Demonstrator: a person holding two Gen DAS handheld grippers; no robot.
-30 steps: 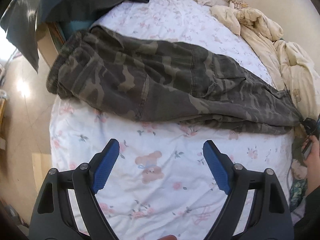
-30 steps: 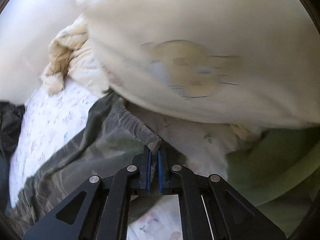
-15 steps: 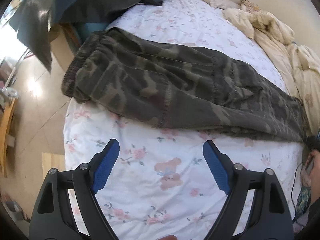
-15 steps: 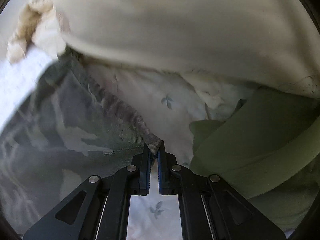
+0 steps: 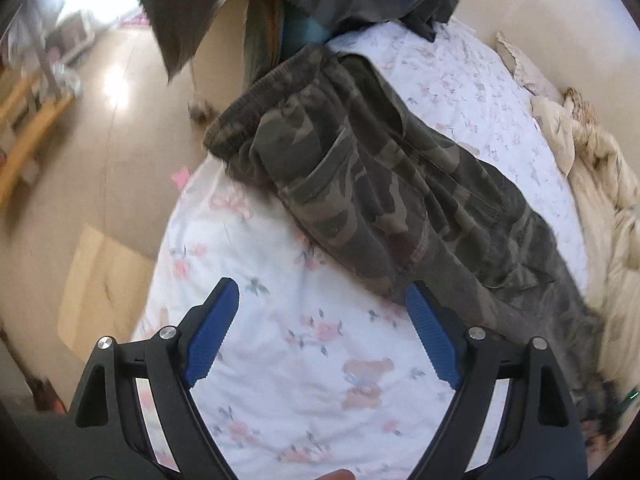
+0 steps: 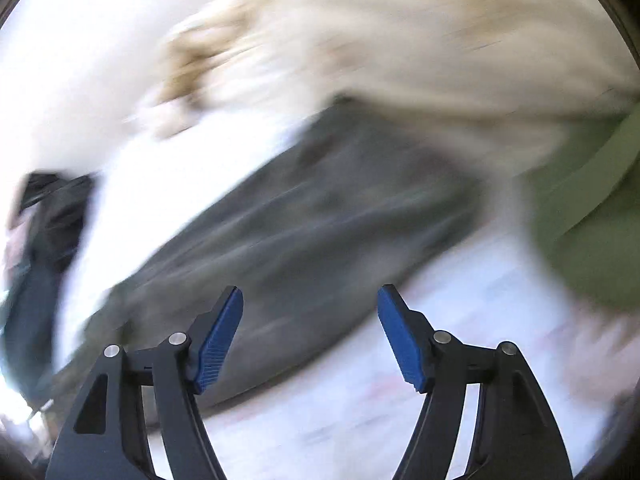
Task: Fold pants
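Bed [image 5: 280, 400]: floral sheet, camouflage pants [image 5: 384, 200] laid lengthwise across it, waistband at the bed's edge. Left tongs [image 5: 322, 324]: wide apart, empty, above bare sheet just short of the pants. Right tongs [image 6: 310, 328]: jaws opening, nothing between them, over the pants' leg [image 6: 304, 224]. Only the left view shows floor [image 5: 80, 160]; the right view, heavily blurred, shows a green cloth [image 6: 592, 208].

No legible text or labels

Our left gripper [image 5: 322, 322] points down, jaws wide apart and empty. Our right gripper [image 6: 310, 328] jaws are opening, nothing between them.
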